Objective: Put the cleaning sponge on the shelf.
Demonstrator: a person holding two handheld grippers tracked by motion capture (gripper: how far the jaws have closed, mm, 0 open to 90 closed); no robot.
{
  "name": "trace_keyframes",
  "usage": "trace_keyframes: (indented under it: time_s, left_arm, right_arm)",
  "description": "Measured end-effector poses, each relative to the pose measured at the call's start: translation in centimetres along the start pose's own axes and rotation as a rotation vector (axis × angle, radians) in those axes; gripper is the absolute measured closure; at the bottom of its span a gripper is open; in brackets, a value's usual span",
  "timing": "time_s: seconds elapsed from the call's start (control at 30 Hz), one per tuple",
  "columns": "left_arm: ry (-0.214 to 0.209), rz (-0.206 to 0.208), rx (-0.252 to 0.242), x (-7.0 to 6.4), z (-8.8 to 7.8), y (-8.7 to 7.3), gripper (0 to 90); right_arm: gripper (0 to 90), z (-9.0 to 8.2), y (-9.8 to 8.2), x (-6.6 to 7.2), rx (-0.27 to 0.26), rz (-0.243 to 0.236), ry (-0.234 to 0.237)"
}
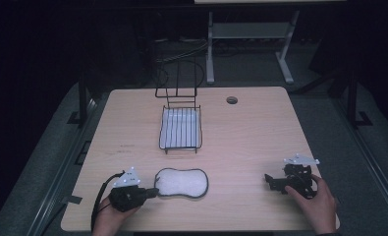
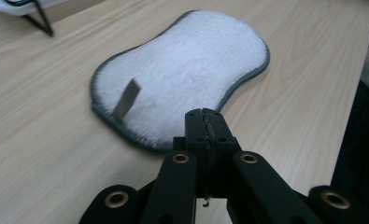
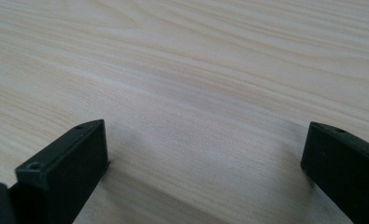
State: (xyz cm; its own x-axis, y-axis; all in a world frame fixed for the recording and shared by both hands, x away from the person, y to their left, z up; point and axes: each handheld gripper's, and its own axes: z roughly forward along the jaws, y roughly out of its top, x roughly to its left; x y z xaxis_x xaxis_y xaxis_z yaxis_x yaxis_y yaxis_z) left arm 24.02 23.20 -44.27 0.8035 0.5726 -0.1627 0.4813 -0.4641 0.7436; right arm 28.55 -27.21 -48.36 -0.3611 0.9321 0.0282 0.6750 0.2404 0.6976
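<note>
Near the tabletop's front edge, the left gripper – jaws closed, empty – nears the white, grey-rimmed fluffy pad; likely pre-grasp, needing opening. The right gripper rests wide open.

Pale wood-grain table: smooth, matt laminate look. White peanut-shaped fluffy cloth pad w/ dark stitched edge, short nap. Black wire rack: thin metal, prob. coated. Left gripper & right gripper: matt black plastic, brass-coloured rivets.

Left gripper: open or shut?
Shut. In the left gripper view the left gripper has its jaws pressed together, tips at the edge of the white pad, gripping nothing.
</note>
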Motion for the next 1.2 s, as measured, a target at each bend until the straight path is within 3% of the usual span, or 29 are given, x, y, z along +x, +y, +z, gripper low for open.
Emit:
trace_keyframes:
  time_s: [0.4,0.67,1.0,1.2]
  left_arm:
    - [0.005,0.000,0.043,0.4,1.9,0.6,89.7]
    - [0.046,0.003,0.077,1.4,2.3,0.6,89.7]
    - [0.092,-0.003,0.076,2.8,2.8,1.4,89.8]
    - [0.092,-0.006,0.053,2.9,2.8,2.0,89.7]
  right_arm:
    - [0.2,0.1,0.1,0.0,0.001,0.001,0.000]
    - [0.2,0.1,0.1,0.0,0.001,0.001,0.000]
    - [0.2,0.1,0.1,0.0,0.001,0.001,0.000]
    - [0.2,0.1,0.1,0.0,0.001,0.001,0.000]
